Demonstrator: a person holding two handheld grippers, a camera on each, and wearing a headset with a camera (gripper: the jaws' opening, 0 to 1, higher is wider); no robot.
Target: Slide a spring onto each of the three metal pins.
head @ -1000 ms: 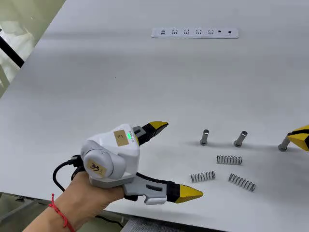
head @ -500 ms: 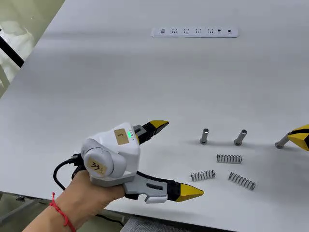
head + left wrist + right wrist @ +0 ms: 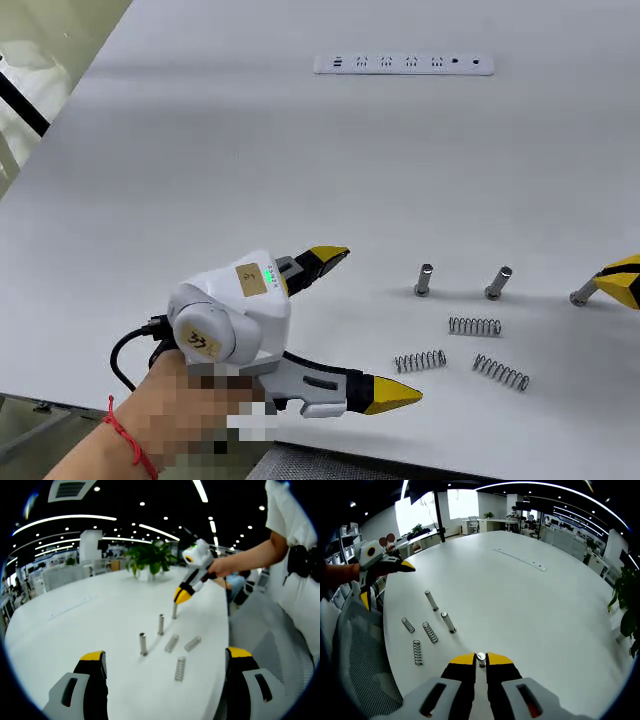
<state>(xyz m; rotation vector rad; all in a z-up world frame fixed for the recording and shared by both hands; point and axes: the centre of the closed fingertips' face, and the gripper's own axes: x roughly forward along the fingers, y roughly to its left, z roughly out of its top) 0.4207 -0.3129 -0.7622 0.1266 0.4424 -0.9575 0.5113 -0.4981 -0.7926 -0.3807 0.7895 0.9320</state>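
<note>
Two steel pins [image 3: 424, 280] [image 3: 498, 283] stand upright on the white table [image 3: 250, 160]. A third pin [image 3: 581, 293] leans at the right edge, and my right gripper [image 3: 618, 281] is shut on it; the right gripper view shows the pin's head [image 3: 481, 656] pinched between the yellow tips of the right gripper [image 3: 481, 661]. Three springs [image 3: 474, 326] [image 3: 420, 361] [image 3: 501, 374] lie loose in front of the pins. My left gripper [image 3: 365, 325] is open left of the springs, holding nothing. In its own view the left gripper [image 3: 166, 655] faces the pins [image 3: 143, 644] and springs [image 3: 179, 668].
A white power strip [image 3: 404, 66] lies at the far side of the table. The table's near edge runs just below the left gripper. A person [image 3: 285, 535] stands at the right in the left gripper view. A mesh chair [image 3: 355, 655] stands by the table edge.
The pin in the right gripper has shifted slightly left and leans more than before. The left gripper has barely moved.
</note>
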